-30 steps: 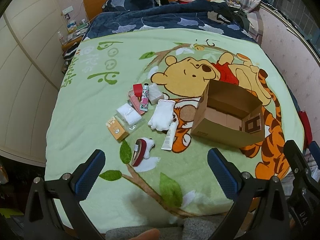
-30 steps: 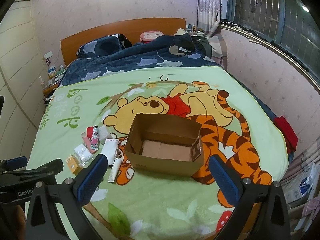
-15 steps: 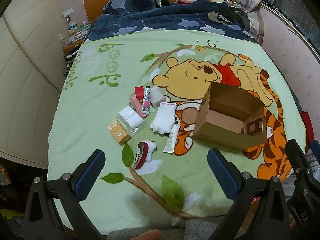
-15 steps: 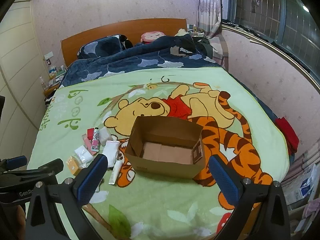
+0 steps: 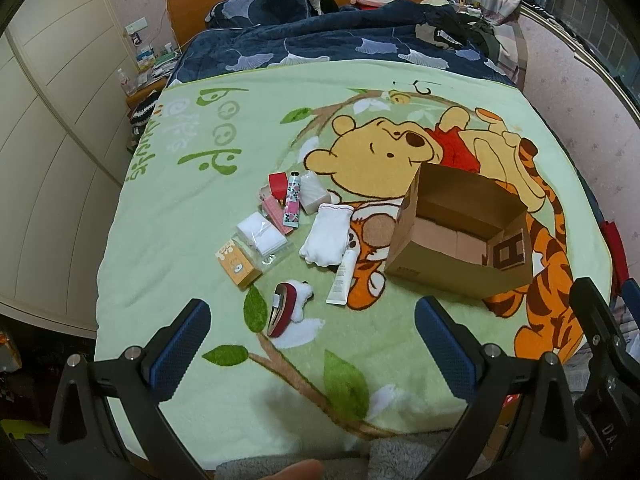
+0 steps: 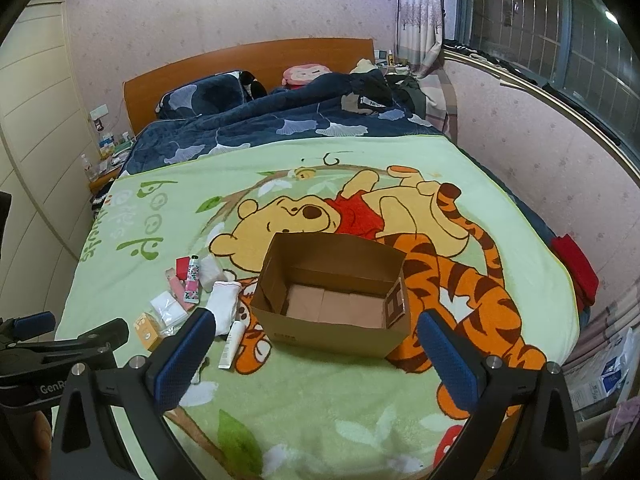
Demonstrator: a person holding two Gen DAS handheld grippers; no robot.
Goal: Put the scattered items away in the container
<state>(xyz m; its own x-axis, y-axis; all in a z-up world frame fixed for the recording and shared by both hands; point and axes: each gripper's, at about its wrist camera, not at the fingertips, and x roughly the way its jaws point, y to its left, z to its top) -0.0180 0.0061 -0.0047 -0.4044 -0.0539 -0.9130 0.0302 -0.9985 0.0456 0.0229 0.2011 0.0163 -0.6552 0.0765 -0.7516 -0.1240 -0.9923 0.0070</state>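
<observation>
Soft, even indoor light fills both views; the blanket (image 5: 168, 216) is bright with no hard shadows. A lamp (image 6: 611, 15) glares small beyond the window (image 6: 560, 40), which reads dark. Fisheye bending curves the walls and headboard (image 6: 248, 60) towards black vignetted corners. The box (image 6: 332, 300) is sharp; near the bottom edge of the left view a fingertip (image 5: 292, 470) blurs.

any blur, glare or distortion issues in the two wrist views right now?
Left wrist view: strong fisheye bending at the edges, dark corners, the near blanket edge soft; the cardboard box and white tube are sharp. Right wrist view: same barrel warp, one bright light spot by the window, no glare on the bed.
</observation>
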